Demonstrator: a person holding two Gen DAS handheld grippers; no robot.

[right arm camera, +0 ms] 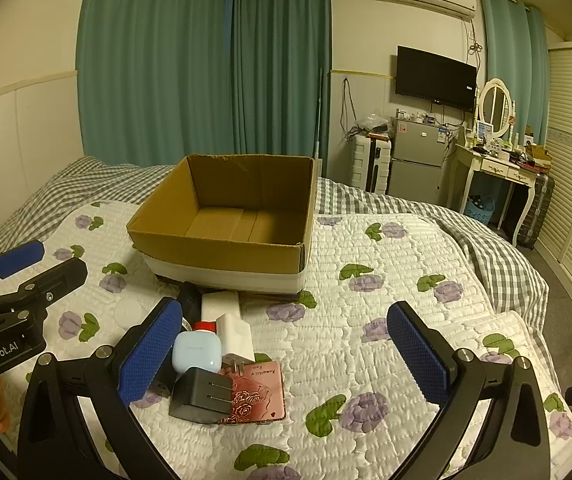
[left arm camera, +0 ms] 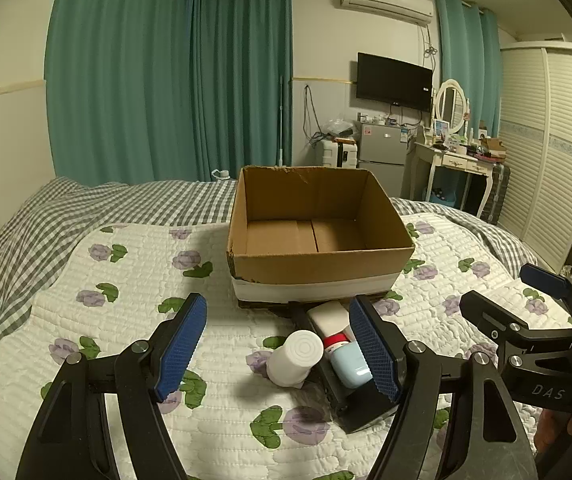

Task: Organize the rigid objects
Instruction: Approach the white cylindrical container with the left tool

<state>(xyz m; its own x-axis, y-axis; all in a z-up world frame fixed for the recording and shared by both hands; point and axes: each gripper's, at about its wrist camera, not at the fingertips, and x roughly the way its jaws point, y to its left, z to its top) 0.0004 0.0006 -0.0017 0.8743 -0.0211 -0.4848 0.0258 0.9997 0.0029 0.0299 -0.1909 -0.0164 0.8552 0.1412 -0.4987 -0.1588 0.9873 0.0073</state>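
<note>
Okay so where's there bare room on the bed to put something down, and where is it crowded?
Free: the floral quilt right of the cardboard box, and the box's bare floor. Also the quilt left of the white bottle. Crowded: just in front of the box, where the bottle, light blue case, black charger and pink card box cluster.

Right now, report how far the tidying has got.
Nothing looks done: the cardboard box shows only bare floor. Nothing is in hand: the left gripper and right gripper are both open. Left to do: the white bottle, light blue case, black charger and the rest lie on the quilt.
</note>
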